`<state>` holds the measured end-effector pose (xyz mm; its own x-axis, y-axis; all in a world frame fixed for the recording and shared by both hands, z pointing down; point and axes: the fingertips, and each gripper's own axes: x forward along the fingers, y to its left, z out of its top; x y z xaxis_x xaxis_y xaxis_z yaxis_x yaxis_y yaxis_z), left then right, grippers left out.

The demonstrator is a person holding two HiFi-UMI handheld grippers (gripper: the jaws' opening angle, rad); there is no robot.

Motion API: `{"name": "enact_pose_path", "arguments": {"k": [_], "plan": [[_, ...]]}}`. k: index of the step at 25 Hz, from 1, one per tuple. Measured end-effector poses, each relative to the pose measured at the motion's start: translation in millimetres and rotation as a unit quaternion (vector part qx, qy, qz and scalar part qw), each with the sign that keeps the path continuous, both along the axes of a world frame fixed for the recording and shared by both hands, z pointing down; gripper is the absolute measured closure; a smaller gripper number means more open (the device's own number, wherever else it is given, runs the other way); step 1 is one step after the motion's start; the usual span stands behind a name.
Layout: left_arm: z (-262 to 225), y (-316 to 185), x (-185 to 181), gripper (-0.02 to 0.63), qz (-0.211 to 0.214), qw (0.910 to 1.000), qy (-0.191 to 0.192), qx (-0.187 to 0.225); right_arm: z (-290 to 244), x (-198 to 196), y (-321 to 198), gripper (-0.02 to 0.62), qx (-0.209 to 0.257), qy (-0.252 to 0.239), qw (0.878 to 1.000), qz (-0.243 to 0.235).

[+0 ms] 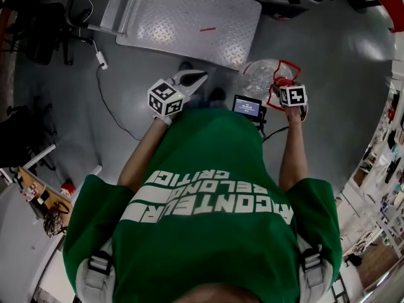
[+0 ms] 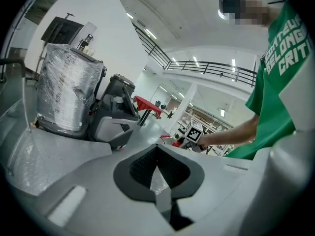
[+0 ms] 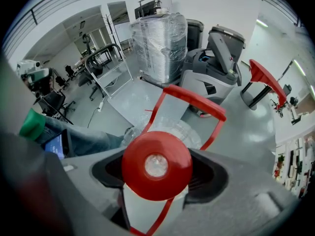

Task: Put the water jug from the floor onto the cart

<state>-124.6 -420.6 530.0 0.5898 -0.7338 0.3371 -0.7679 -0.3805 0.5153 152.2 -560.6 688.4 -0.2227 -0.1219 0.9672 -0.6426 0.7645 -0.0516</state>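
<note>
Head view, seen from above: a person in a green shirt stands on a grey floor and carries one hand-held gripper in each hand.

Right hand-held gripper: its jaws are closed on the neck of the water jug, just under the red cap. In the right gripper view the cap fills the space between the two dark pads, and the jug's clear body and red carrying handle extend beyond it.

Water jug: it lies in front of the person's right side, over the floor and just beside the near right corner of the cart. It is not on the cart. Whether its base touches the floor cannot be made out.

Left hand-held gripper: it is held in front of the person's left side, near the cart's near edge. In the left gripper view its jaws are drawn together, with only a thin sliver of light between the pads, and they grip nothing.

Cart: a flat platform of patterned metal plate with an upright tube handle at its far end; nothing rests on the plate.

Surroundings: a tall load wrapped in clear film stands past the cart, and a small lit screen sits at the person's waist.
</note>
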Motion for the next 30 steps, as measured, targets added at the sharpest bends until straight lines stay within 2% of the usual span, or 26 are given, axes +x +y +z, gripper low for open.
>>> {"name": "enact_pose_path", "arguments": {"k": [30], "plan": [[13,-57,-137,0.597,-0.014,0.9996,0.025,-0.002,-13,-138,-65,0.29,0.002,0.021,1.0,-0.018]]}}
